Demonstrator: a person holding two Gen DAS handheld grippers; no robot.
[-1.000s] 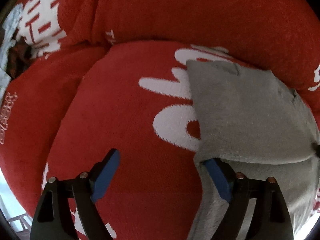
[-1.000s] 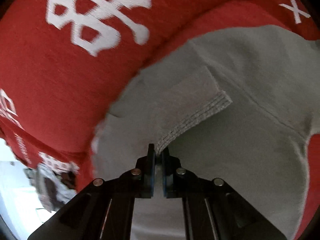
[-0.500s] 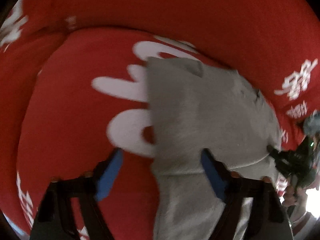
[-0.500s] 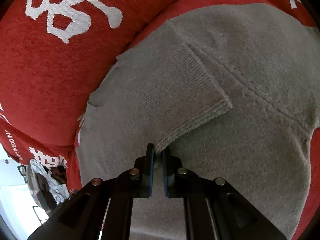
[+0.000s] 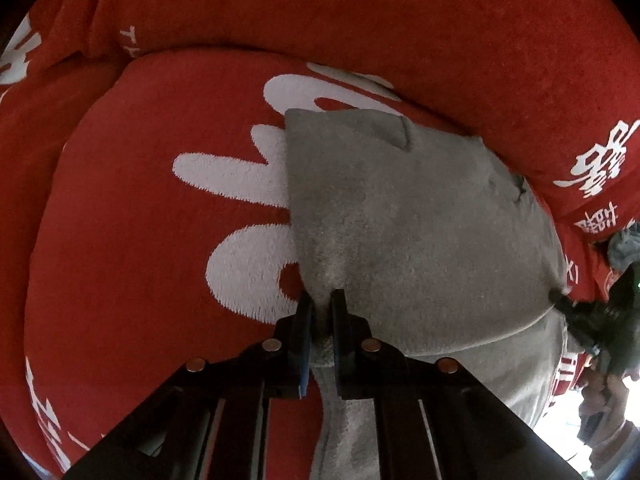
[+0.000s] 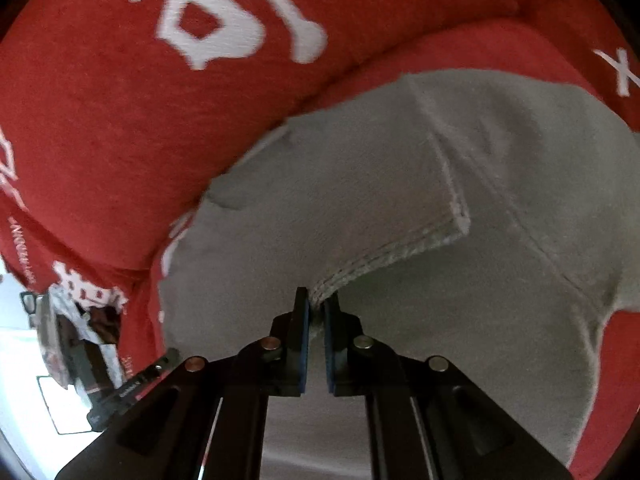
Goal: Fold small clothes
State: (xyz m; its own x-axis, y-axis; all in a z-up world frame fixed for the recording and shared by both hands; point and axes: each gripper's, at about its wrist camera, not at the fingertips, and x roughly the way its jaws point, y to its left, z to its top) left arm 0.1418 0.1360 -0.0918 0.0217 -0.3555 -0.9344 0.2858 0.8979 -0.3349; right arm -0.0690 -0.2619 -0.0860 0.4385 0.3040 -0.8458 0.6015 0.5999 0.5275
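A small grey knit garment [image 5: 420, 232] lies on a red sofa seat. My left gripper [image 5: 321, 312] is shut on its left edge near the fold. In the right wrist view the same grey garment [image 6: 400, 208] fills the middle, with a ribbed sleeve cuff [image 6: 400, 252] folded over the body. My right gripper [image 6: 316, 312] is shut on the corner of that cuff. The right gripper also shows in the left wrist view [image 5: 580, 320] as a dark shape at the garment's right edge.
The red sofa cover with white characters [image 5: 140, 208] surrounds the garment, and its backrest [image 6: 200, 100] rises behind. A heap of clothes [image 6: 76, 332] lies past the sofa's edge at lower left. Another cloth [image 5: 624, 248] lies at far right.
My left gripper moved right onto the garment's left edge and closed on it; it was open before. My right gripper stayed shut on the cuff and shifted slightly.
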